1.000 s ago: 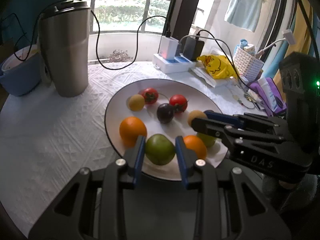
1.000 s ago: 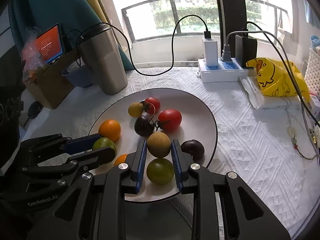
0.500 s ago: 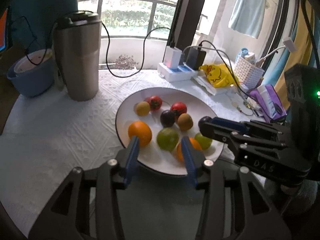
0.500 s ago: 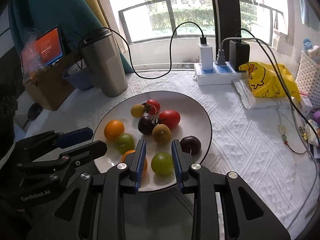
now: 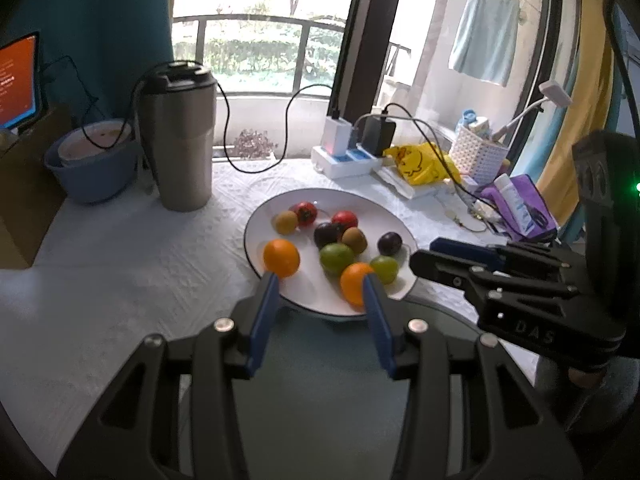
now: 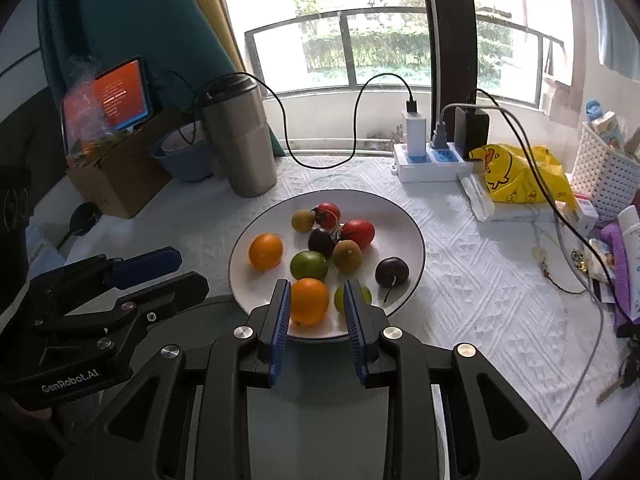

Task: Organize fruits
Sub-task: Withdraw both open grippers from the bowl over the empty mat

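Observation:
A white plate (image 5: 384, 208) (image 6: 408, 224) on the white tablecloth holds several small fruits: two oranges (image 5: 281, 257) (image 6: 309, 301), two green fruits (image 5: 336, 258) (image 6: 308, 265), red tomatoes (image 6: 359, 232), brown ones and dark plums (image 6: 392, 271). My left gripper (image 5: 319, 282) is open and empty, above the plate's near rim. My right gripper (image 6: 314, 289) is open and empty, held back above the near rim, an orange showing between its fingers. Each gripper shows in the other's view, the right at the plate's right (image 5: 460, 258) and the left at its left (image 6: 160, 272).
A steel tumbler (image 5: 180, 140) (image 6: 240, 140) and a blue bowl (image 5: 92, 168) stand behind the plate on the left. A power strip with chargers (image 6: 432, 156), a yellow bag (image 6: 516, 176), a white basket (image 6: 604, 176) and loose cables lie at the back right.
Both grippers have pulled back and up from the plate. The left opened off the green fruit and the right off the brown fruit; both fruits now lie on the plate.

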A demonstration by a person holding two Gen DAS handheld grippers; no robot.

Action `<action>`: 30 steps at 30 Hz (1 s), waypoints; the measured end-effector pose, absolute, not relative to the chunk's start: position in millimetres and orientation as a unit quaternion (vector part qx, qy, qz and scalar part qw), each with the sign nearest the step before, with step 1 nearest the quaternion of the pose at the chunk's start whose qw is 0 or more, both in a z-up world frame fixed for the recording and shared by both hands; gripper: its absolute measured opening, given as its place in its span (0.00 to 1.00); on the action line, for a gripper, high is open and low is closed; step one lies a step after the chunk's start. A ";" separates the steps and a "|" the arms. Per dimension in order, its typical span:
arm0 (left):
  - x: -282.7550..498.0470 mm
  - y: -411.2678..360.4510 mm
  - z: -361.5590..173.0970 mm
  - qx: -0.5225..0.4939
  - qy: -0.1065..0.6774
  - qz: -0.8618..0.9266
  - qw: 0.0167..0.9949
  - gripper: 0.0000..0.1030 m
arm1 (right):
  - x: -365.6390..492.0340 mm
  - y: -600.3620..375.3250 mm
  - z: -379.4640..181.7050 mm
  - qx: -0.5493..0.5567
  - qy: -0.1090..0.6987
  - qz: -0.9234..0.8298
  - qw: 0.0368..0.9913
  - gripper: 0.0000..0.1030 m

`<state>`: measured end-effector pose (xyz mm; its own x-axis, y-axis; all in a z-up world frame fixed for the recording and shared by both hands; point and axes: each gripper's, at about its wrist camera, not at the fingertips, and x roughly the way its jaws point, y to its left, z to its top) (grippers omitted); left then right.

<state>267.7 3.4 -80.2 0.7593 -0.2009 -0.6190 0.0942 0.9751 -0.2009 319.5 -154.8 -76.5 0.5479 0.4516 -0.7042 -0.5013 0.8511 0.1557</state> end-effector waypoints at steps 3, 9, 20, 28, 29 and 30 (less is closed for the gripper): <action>256.4 3.4 -77.5 -0.077 0.332 -0.080 0.937 0.44 | 308.4 -153.9 -72.3 -0.035 0.387 0.270 0.881 0.28; 236.4 5.3 -79.7 -0.079 0.331 -0.076 0.937 0.44 | 286.5 -151.7 -68.1 -0.042 0.385 0.270 0.882 0.28; 200.1 11.9 -86.9 -0.076 0.330 -0.059 0.939 0.62 | 250.1 -148.4 -64.2 -0.045 0.378 0.270 0.884 0.28; 172.3 12.9 -85.5 -0.068 0.325 -0.050 0.942 0.83 | 224.4 -151.3 -60.9 -0.042 0.372 0.262 0.889 0.39; 169.4 13.0 -84.3 -0.066 0.323 -0.047 0.943 0.83 | 222.1 -152.3 -59.7 -0.041 0.370 0.261 0.891 0.41; 166.8 13.0 -82.7 -0.065 0.321 -0.045 0.944 0.83 | 218.9 -153.7 -57.8 -0.040 0.368 0.258 0.892 0.41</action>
<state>166.8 13.0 -82.7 0.7898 -0.1266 -0.6001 0.0426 0.9874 -0.1522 218.9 -153.7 -57.8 0.5959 0.4308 -0.6777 -0.4901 0.8637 0.1181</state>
